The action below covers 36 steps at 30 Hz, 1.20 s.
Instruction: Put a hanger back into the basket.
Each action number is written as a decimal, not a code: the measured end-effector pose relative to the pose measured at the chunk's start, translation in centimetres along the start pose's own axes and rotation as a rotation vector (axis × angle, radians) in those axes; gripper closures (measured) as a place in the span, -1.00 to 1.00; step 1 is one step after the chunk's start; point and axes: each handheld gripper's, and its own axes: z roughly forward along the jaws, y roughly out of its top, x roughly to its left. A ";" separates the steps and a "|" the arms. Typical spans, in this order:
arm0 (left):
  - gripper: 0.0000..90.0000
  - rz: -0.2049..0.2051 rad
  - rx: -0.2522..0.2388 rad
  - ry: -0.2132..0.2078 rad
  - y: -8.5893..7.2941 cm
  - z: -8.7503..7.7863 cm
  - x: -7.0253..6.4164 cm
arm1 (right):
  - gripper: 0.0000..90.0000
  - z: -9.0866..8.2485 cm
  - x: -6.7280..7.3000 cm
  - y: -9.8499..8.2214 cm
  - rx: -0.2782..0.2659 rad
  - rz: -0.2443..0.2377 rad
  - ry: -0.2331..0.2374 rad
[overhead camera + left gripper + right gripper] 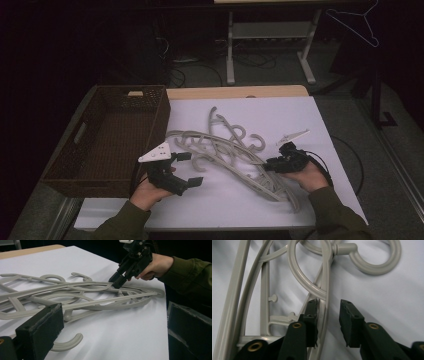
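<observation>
A tangled pile of several grey plastic hangers lies in the middle of the white table top. My right gripper is at the pile's right end, pointing left and down onto it. In the right gripper view one thin hanger bar runs between the jaws of the right gripper. It lies against the left jaw, and a gap stays to the right one. My left gripper hovers at the pile's left edge, open wide with nothing between its jaws. From there I see the hangers and the right gripper.
A dark brown wicker basket stands at the table's left, touching the white sheet's edge. A grey hook curls close to the left jaw. A thin wire hanger hangs at the far right. Cables and a desk frame lie on the floor behind.
</observation>
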 end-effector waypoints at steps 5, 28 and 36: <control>-1.00 0.000 0.003 -0.002 0.0 0.1 0.0 | 0.64 0.4 0.0 0.1 0.012 -0.012 0.013; -1.00 0.003 0.010 -0.001 0.1 0.3 -0.1 | 0.79 -0.1 -0.1 0.8 0.015 -0.052 0.015; -1.00 0.010 0.020 0.016 0.6 0.5 0.0 | 0.80 -1.2 -0.3 0.8 -0.005 -0.089 0.000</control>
